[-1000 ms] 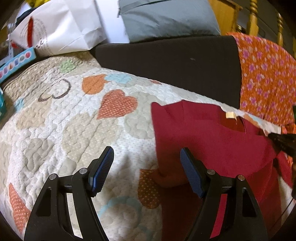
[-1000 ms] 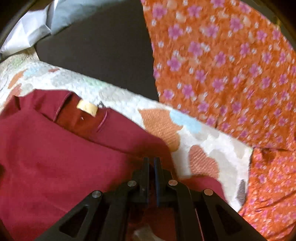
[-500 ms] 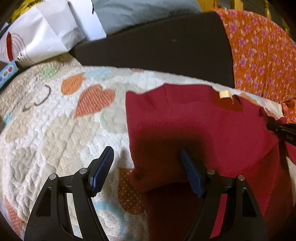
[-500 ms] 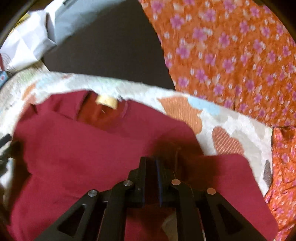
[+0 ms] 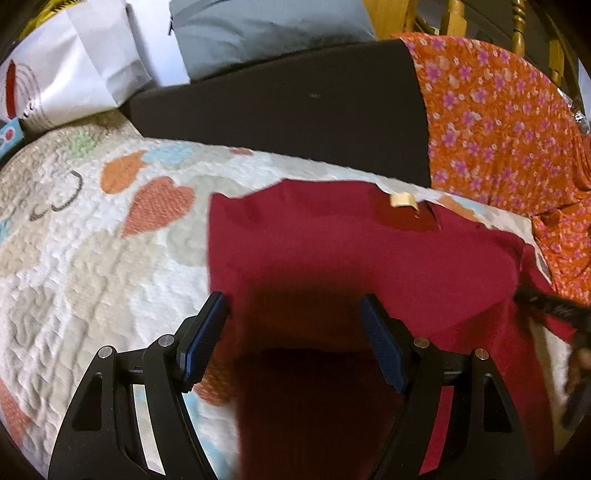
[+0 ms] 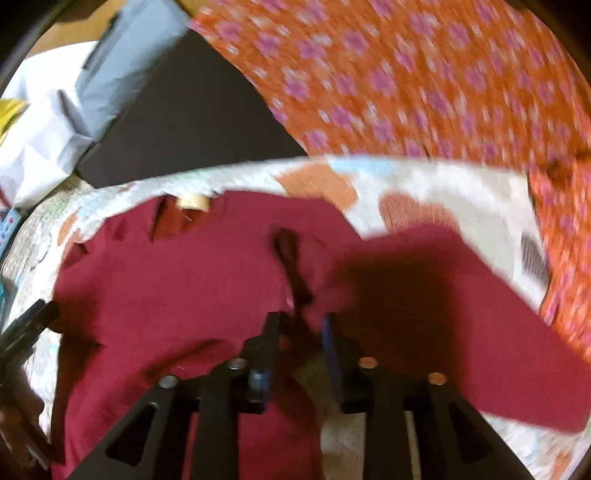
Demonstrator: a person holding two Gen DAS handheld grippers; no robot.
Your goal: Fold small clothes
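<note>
A dark red shirt point(image 5: 332, 251) lies flat on a quilt with heart patches point(image 5: 92, 240), its collar with a pale label point(image 5: 403, 200) at the far side. My left gripper point(image 5: 295, 314) is open and empty, hovering over the shirt's left part. In the right wrist view the shirt point(image 6: 166, 295) spreads out with a sleeve point(image 6: 461, 295) stretching right. My right gripper point(image 6: 300, 321) has its jaws slightly apart over a crease near the armpit, with no cloth between them. The right gripper also shows at the right edge of the left wrist view point(image 5: 546, 306).
A dark sofa back point(image 5: 295, 107) runs behind the quilt. An orange flowered cloth point(image 5: 498, 122) drapes at the right. A grey cushion point(image 5: 266, 29) and a white paper bag point(image 5: 66, 74) sit at the back left. A wooden chair point(image 5: 454, 14) stands behind.
My right gripper has opened and let go of the shirt's sleeve fold, which now lies flat to the right. My left gripper has moved right, over the shirt.
</note>
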